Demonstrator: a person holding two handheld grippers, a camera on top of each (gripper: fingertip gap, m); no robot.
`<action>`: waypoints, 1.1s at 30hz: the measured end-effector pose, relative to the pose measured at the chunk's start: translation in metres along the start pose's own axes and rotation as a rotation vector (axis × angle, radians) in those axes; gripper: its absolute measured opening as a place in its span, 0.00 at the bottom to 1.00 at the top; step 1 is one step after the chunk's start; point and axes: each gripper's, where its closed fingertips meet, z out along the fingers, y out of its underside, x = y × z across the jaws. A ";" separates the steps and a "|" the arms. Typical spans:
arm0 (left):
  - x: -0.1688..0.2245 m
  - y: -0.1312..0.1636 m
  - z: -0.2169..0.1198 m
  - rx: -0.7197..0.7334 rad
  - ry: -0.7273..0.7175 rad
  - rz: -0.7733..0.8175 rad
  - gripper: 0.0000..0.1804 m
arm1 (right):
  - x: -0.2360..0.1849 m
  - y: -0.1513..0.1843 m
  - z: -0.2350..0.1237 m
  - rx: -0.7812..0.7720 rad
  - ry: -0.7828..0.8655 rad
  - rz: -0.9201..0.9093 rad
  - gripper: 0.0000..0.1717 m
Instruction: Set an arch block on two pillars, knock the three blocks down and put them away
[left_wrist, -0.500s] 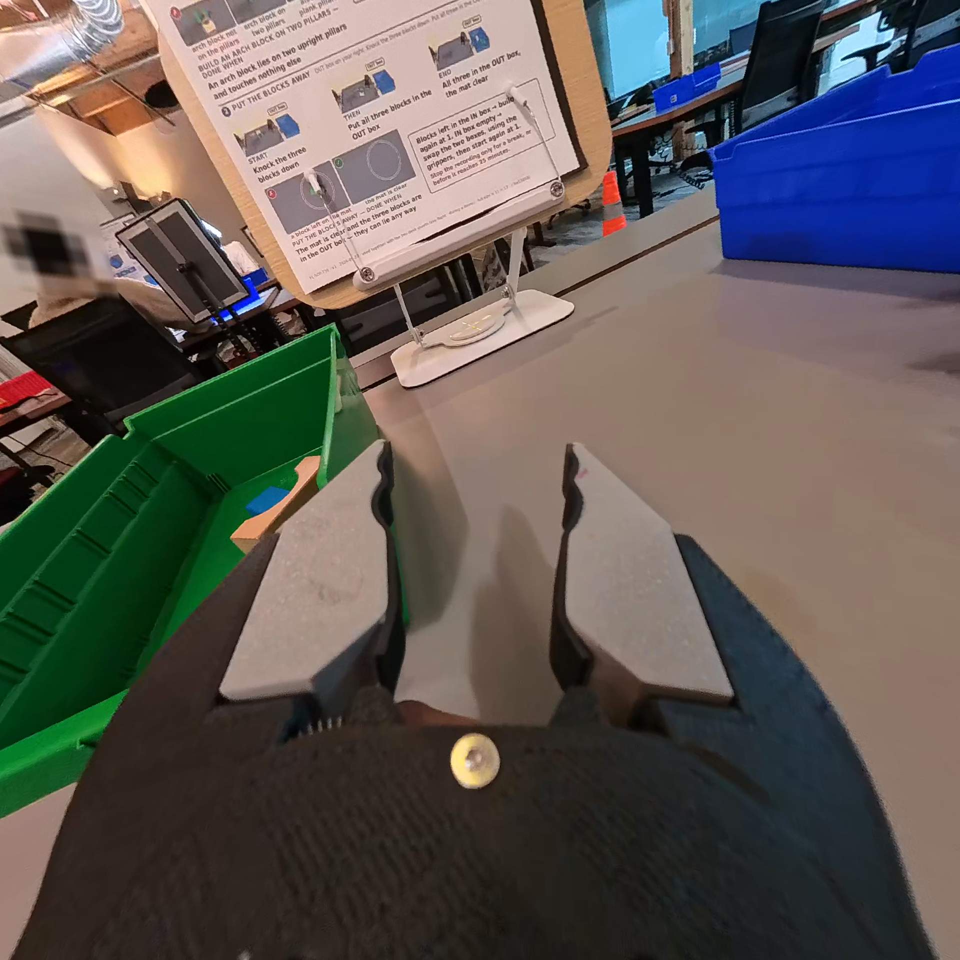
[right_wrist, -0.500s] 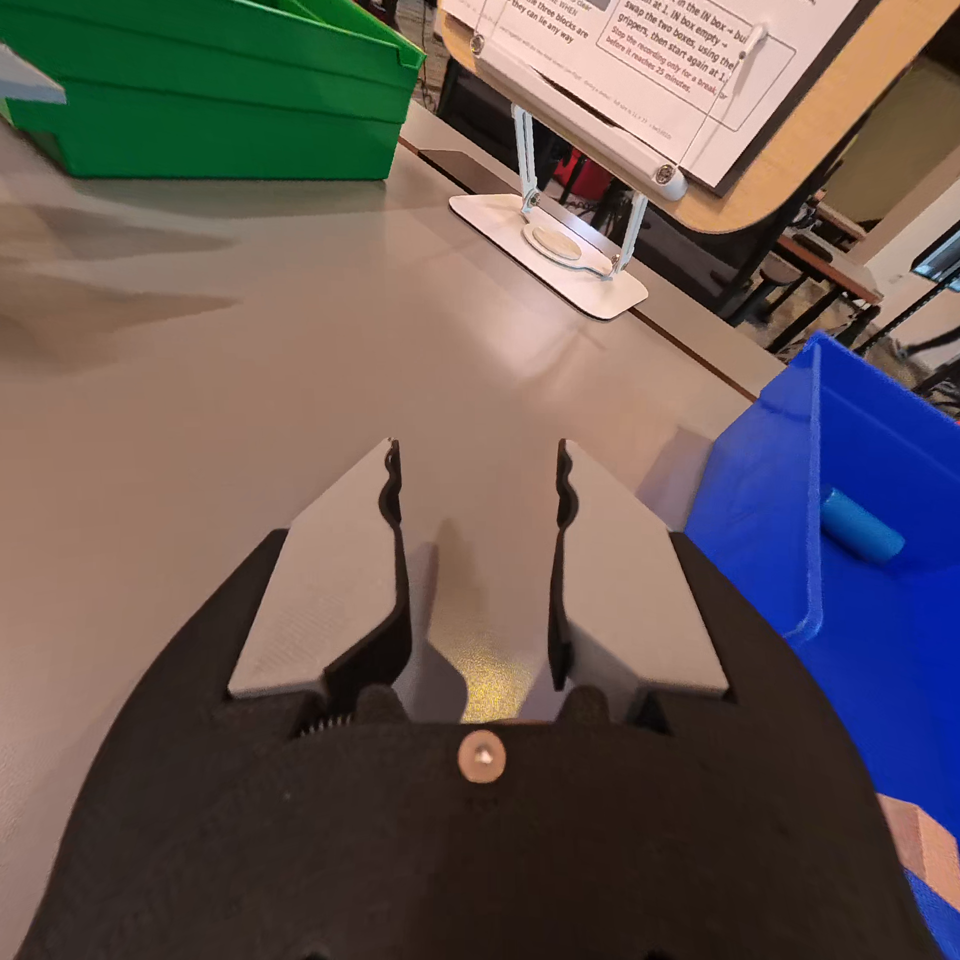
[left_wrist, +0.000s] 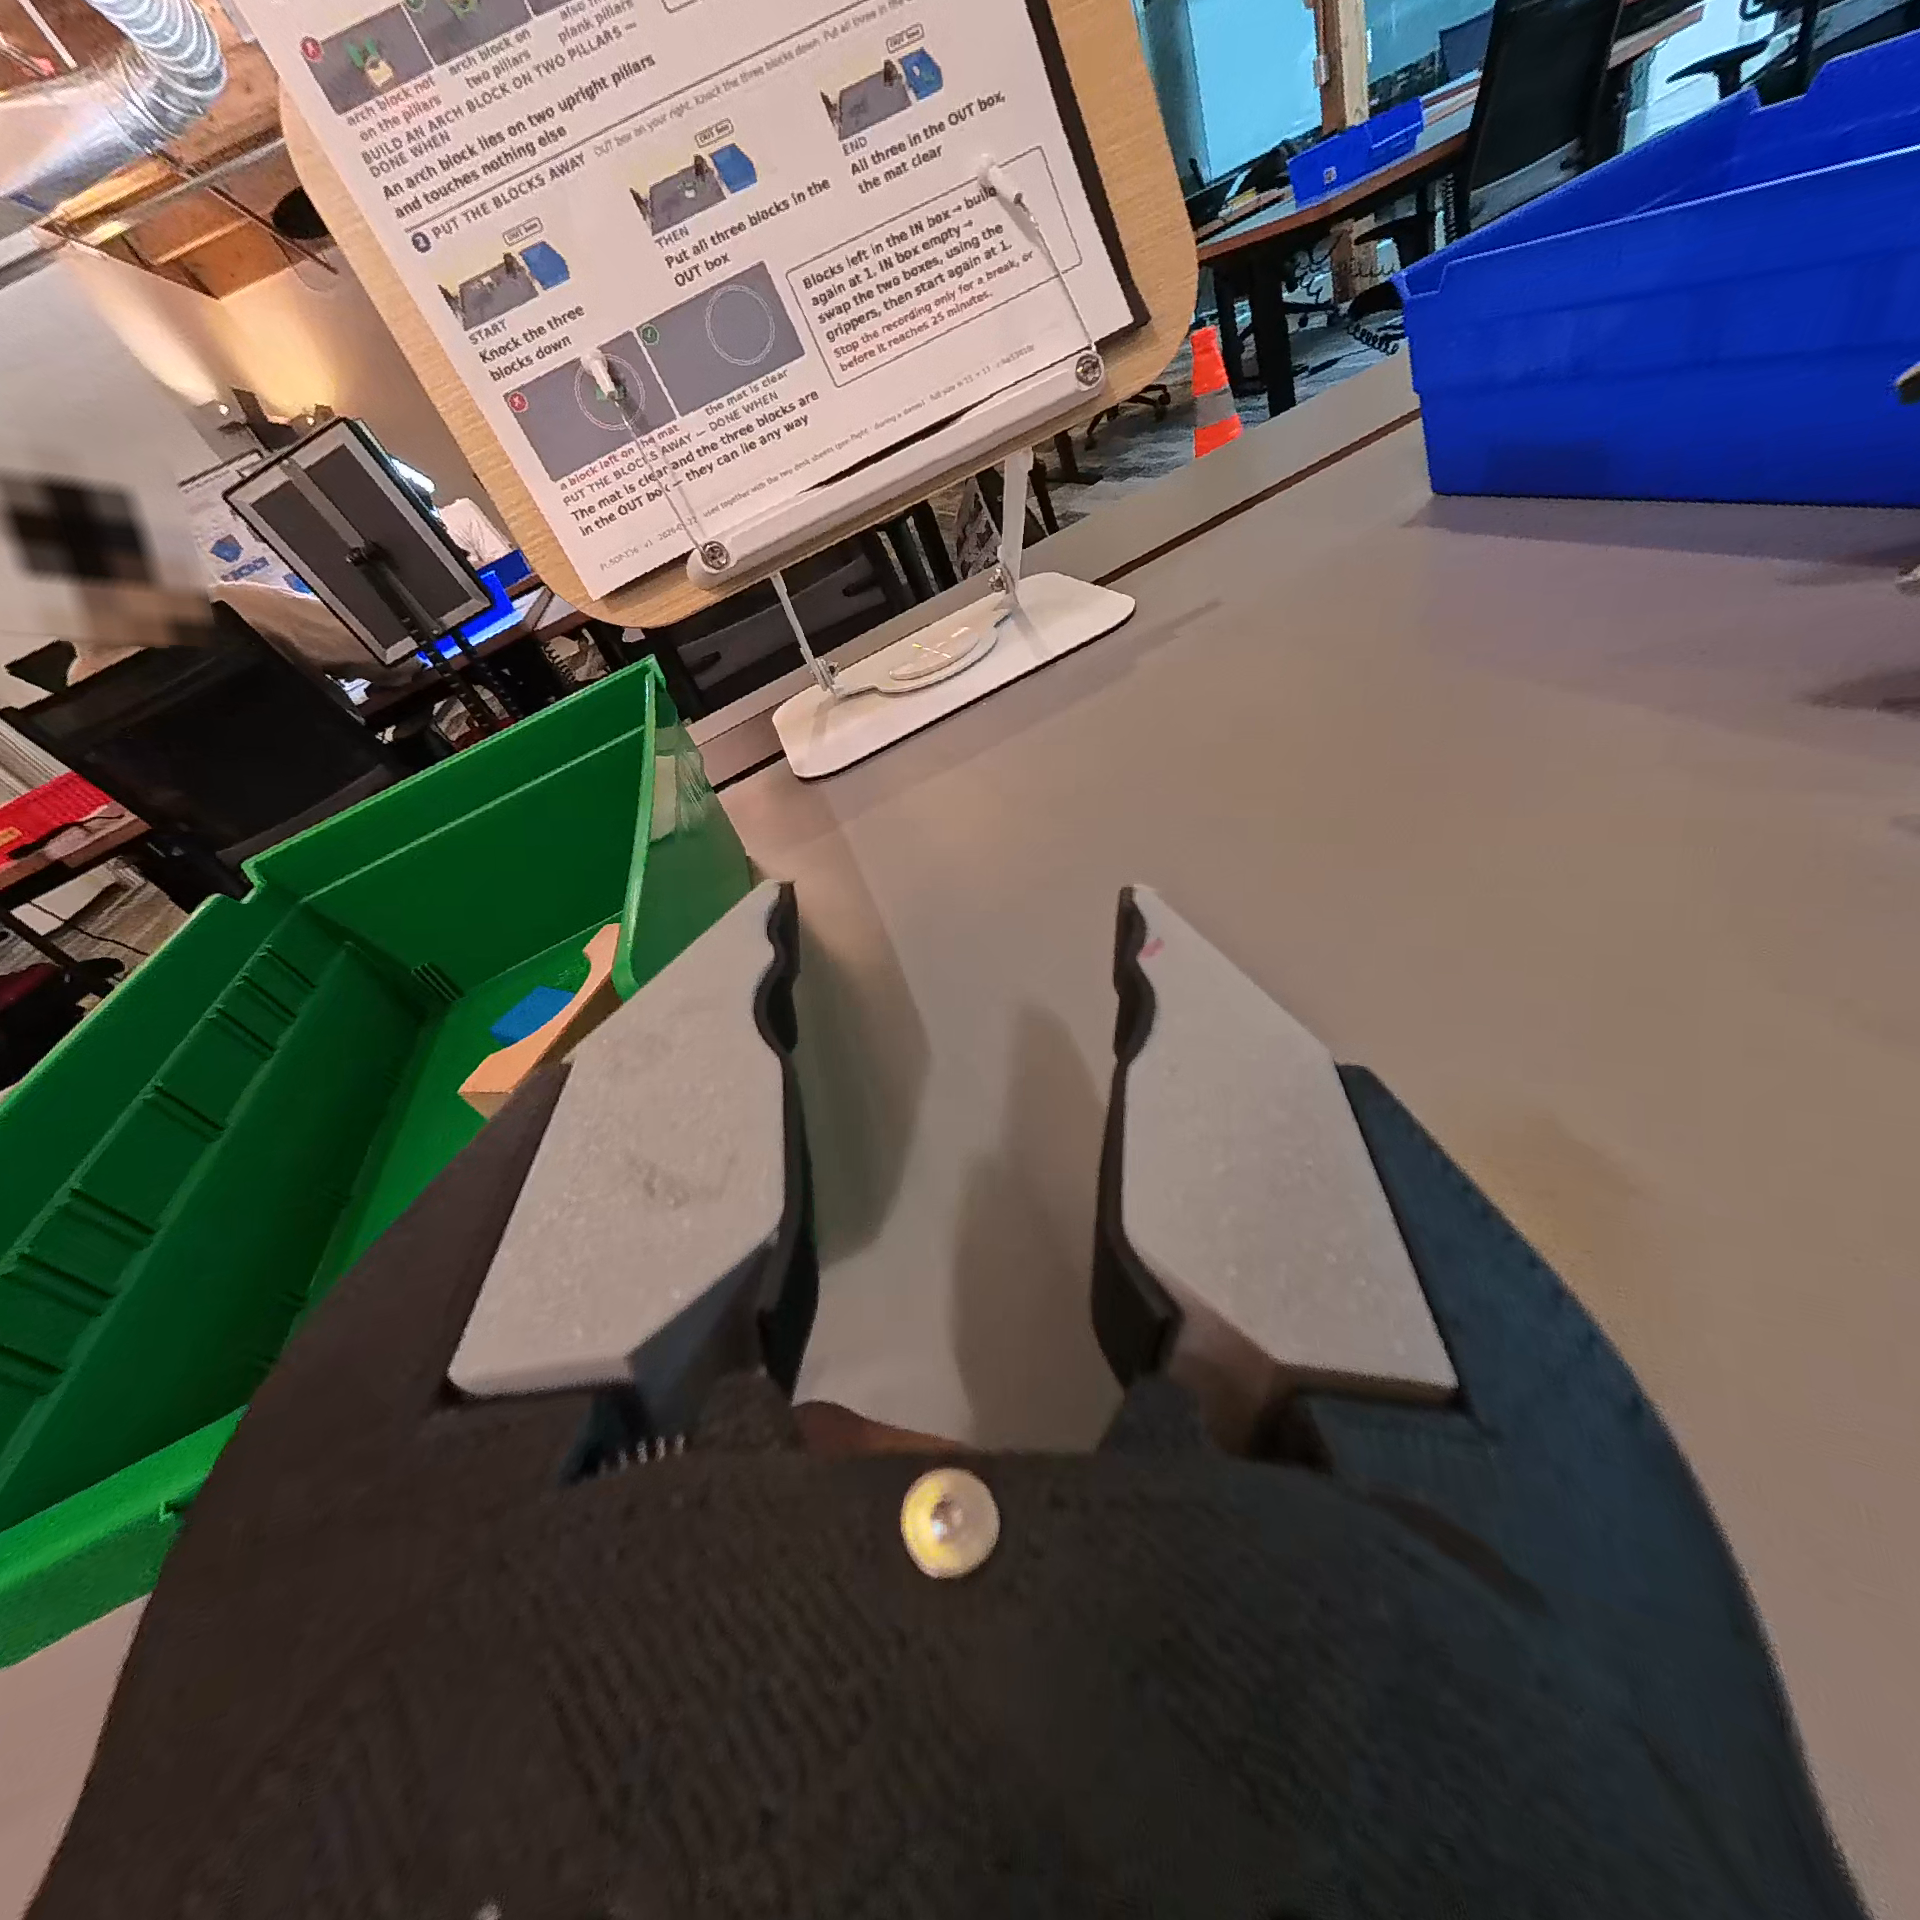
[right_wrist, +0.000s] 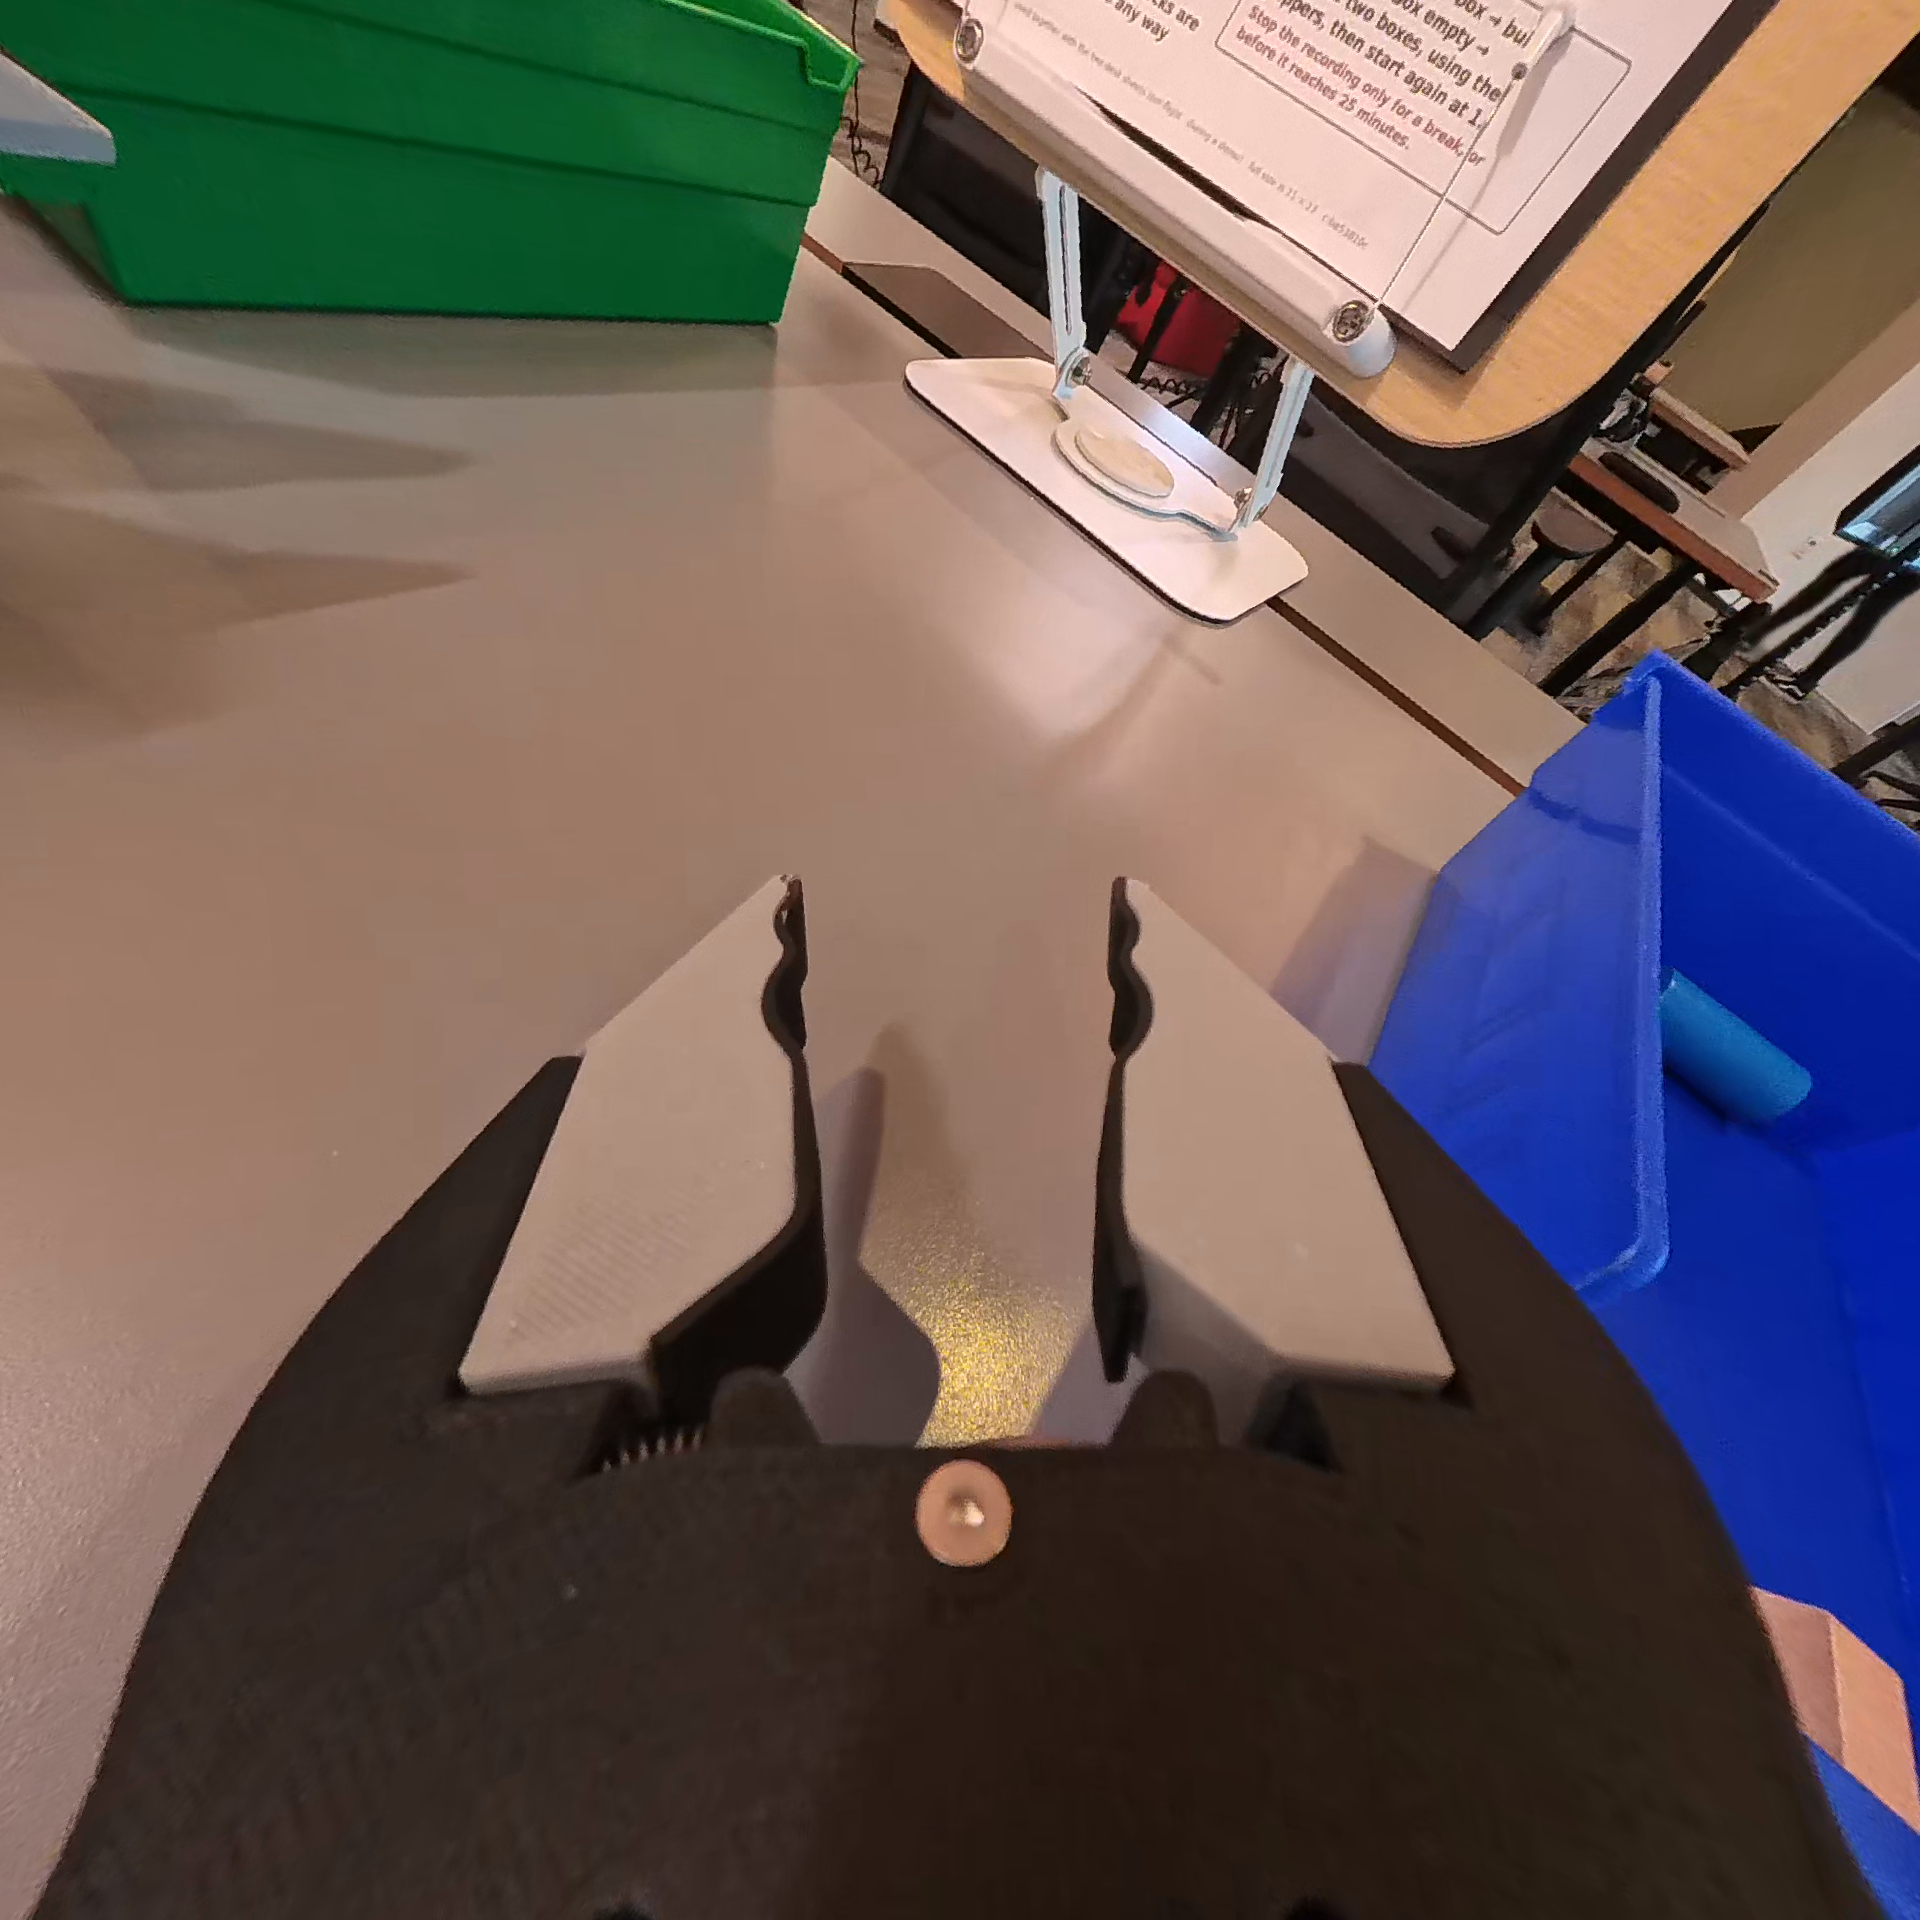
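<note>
Both grippers, left and right, gape bare; arch block left in green bin, printed instruction sheet ahead.

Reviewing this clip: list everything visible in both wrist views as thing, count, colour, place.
Green bin: one, green, table's left side.
Arch block: one, tan wood, inside green bin.
Blue block: one, blue, inside green bin behind the arch.
Blue bin: one, blue, table's right side.
Cylinder: one, teal, inside blue bin.
Wooden block: one, tan, partly hidden, in blue bin.
Instruction stand: one, white base, table's far edge.
Table: one, grey.
Left tongs: open, nothing held.
Right tongs: open, nothing held.
</note>
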 end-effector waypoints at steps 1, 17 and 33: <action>0.000 0.000 0.000 0.000 0.000 0.003 0.33 | 0.000 0.000 0.000 0.002 -0.001 0.001 0.33; -0.003 0.000 -0.001 0.004 -0.009 -0.017 0.33 | 0.003 -0.001 -0.002 0.008 -0.002 0.031 0.32; -0.006 -0.001 -0.002 0.011 -0.007 -0.048 0.32 | 0.001 0.000 -0.002 0.000 -0.012 0.023 0.30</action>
